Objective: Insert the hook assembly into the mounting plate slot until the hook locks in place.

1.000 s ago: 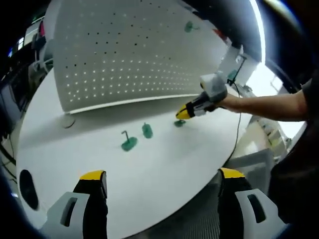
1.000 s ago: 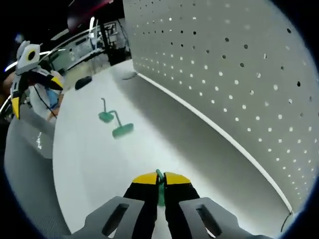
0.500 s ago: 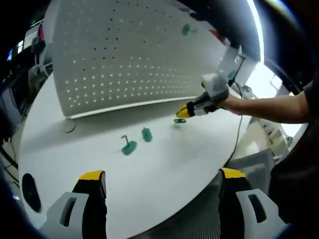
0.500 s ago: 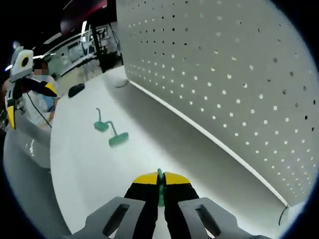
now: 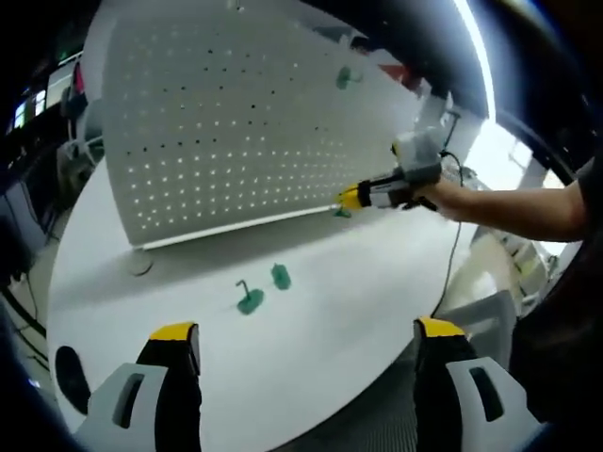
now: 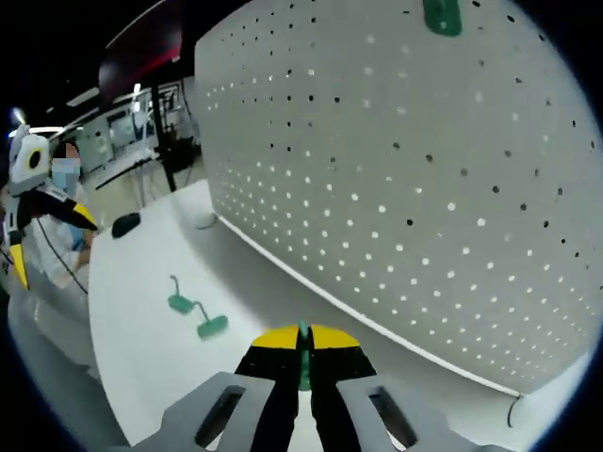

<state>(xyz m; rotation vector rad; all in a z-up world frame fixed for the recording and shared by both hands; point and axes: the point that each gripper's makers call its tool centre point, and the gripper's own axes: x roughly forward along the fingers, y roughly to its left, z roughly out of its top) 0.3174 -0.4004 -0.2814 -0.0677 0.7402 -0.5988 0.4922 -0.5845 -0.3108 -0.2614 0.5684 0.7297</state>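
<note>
My right gripper (image 6: pixel 302 343) is shut on a green hook (image 6: pixel 303 363), held up in the air in front of the white perforated mounting plate (image 6: pixel 396 179). In the left gripper view that right gripper (image 5: pixel 350 198) shows at the plate's (image 5: pixel 226 122) lower right, a green hook (image 5: pixel 341 212) at its tip. Two more green hooks (image 5: pixel 250 300) (image 5: pixel 281 277) lie on the white table (image 5: pixel 311 320); in the right gripper view they lie at the left (image 6: pixel 180 301) (image 6: pixel 212 326). One green hook (image 5: pixel 345 77) hangs high on the plate (image 6: pixel 443 15). My left gripper (image 5: pixel 306 339) stands open over the table's near edge.
A small round disc (image 5: pixel 141 266) lies on the table at the plate's left foot. A dark oval object (image 5: pixel 69 377) sits near the table's left edge. A person's arm (image 5: pixel 513 202) reaches in from the right. A cable (image 5: pixel 450 250) hangs off the table's right side.
My right gripper has lifted its green hook off the table and risen towards the plate. The left gripper stays open and has pulled back slightly.
</note>
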